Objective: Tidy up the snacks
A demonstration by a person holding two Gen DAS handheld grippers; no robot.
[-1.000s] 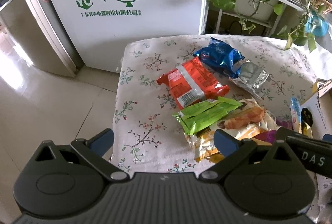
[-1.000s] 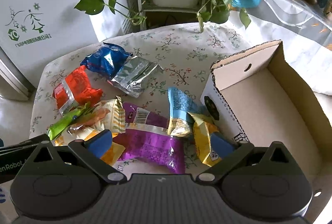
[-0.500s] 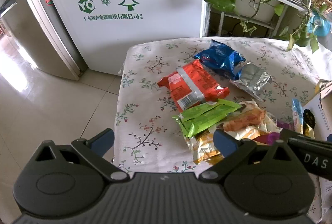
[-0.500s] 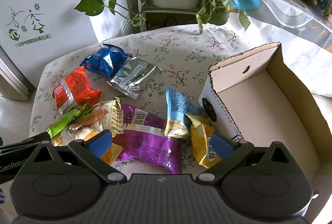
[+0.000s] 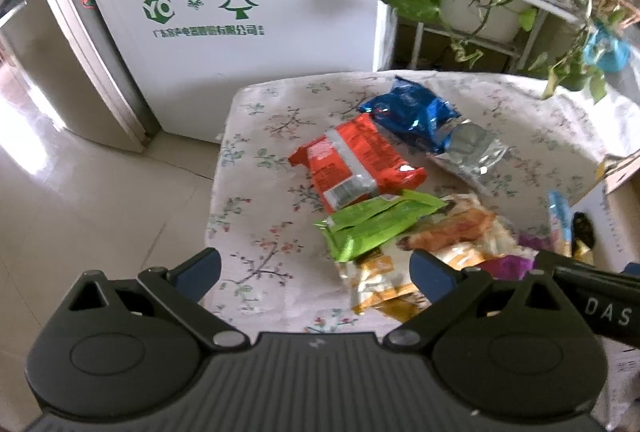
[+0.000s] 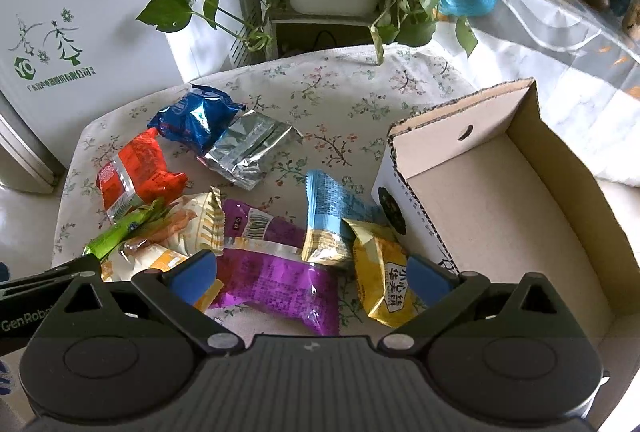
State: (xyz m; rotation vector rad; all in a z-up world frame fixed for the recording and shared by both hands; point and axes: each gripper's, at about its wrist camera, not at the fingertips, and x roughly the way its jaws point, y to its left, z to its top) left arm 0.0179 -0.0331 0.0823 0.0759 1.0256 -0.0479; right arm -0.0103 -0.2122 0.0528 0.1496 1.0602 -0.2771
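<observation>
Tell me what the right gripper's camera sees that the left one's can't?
Only the right view shows inside the cardboard box, with no snacks in it, and the yellow packet in full. Only the left view shows the tiled floor. Both show the red packet, the blue packet, the silver packet, and open, empty grippers: left gripper, right gripper.

table (image 6: 400, 79) | floral cloth | snack packets (image 6: 280, 272) | cardboard box (image 6: 500, 191)
</observation>
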